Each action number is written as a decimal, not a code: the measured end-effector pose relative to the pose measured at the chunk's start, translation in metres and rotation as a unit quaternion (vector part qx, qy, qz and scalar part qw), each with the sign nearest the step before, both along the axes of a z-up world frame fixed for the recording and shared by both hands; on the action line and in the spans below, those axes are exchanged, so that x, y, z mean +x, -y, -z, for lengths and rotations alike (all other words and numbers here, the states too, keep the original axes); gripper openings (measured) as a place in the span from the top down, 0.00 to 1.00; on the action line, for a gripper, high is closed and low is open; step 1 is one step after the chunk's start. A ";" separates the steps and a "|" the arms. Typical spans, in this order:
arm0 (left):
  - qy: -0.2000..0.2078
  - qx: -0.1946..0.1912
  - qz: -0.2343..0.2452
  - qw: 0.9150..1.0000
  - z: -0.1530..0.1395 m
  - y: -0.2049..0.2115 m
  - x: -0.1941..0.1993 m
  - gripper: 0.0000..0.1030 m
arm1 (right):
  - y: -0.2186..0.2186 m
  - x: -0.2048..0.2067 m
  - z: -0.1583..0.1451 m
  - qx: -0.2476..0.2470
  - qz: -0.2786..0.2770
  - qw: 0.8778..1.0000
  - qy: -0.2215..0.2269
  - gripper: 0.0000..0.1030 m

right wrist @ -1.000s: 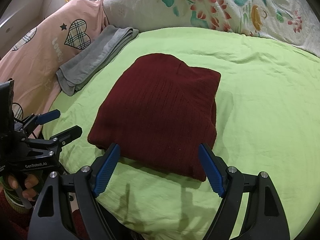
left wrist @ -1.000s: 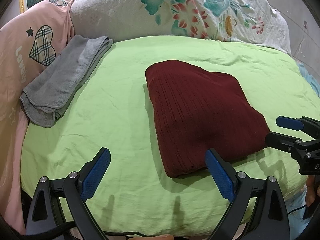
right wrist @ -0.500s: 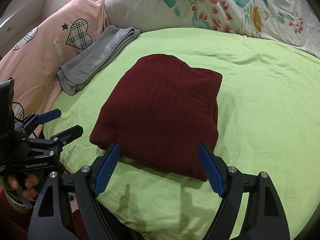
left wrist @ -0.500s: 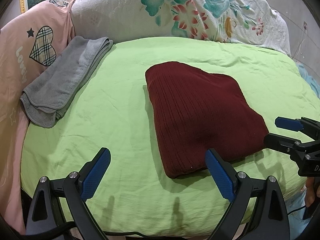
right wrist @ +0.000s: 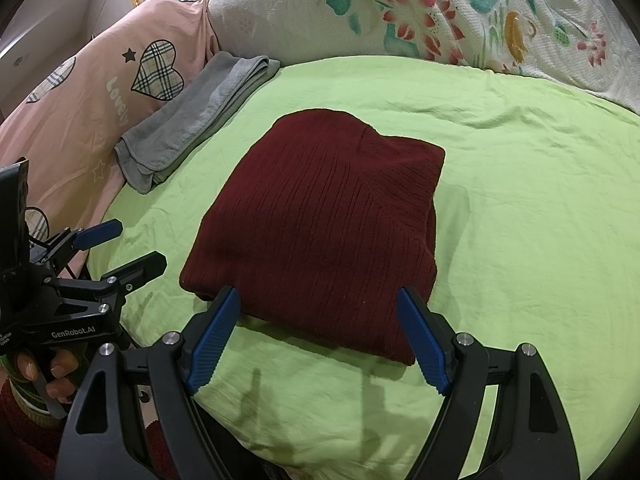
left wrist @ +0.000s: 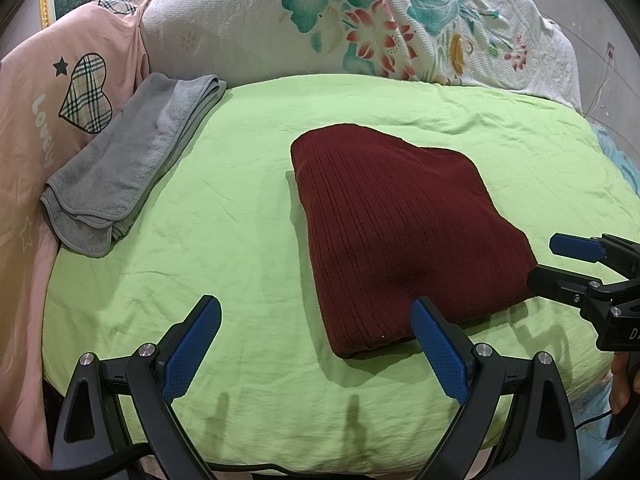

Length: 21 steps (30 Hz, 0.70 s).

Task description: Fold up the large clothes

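A dark red ribbed knit garment [left wrist: 400, 232] lies folded into a compact block on the green bed sheet [left wrist: 224, 240]; it also shows in the right wrist view [right wrist: 320, 232]. My left gripper [left wrist: 316, 336] is open and empty, held above the sheet at the garment's near left corner. My right gripper [right wrist: 320, 332] is open and empty, just in front of the garment's near edge. The right gripper also shows at the right edge of the left wrist view [left wrist: 560, 264], and the left gripper at the left of the right wrist view [right wrist: 120, 248].
A folded grey towel [left wrist: 124, 168] lies at the sheet's far left edge. A pink bedding piece with a plaid heart [left wrist: 48, 120] runs along the left. A large floral pillow [left wrist: 360, 28] lies across the back. The bed's near edge drops off below the grippers.
Almost nothing has changed. Both grippers stay open and hover in place, with only a slight drift of the views.
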<state>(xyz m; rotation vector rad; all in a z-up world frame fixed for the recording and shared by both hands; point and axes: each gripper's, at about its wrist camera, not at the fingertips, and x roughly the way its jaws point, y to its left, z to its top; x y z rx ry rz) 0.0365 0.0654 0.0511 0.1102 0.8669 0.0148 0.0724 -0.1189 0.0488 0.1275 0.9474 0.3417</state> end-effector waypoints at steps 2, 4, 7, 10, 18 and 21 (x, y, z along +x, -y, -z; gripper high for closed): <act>0.000 0.000 0.000 1.000 0.000 0.000 0.000 0.07 | 0.000 0.000 0.000 0.000 0.000 1.000 0.000 0.22; 0.000 0.001 0.000 1.000 0.000 0.001 0.000 0.07 | 0.000 0.000 0.000 0.000 0.000 1.000 0.000 0.22; -0.001 0.001 0.001 1.000 -0.001 0.001 0.001 0.07 | 0.000 0.000 0.000 0.000 0.000 1.000 0.000 0.22; -0.001 0.001 0.000 1.000 -0.001 0.001 0.001 0.07 | 0.001 0.001 -0.001 0.002 0.000 1.000 0.000 0.22; -0.001 0.003 0.001 1.000 -0.001 -0.001 0.005 0.07 | 0.002 0.005 -0.001 0.007 0.006 1.000 -0.002 0.22; -0.002 0.004 0.000 1.000 0.000 0.001 0.006 0.07 | 0.003 0.007 -0.001 0.009 0.008 1.000 -0.004 0.22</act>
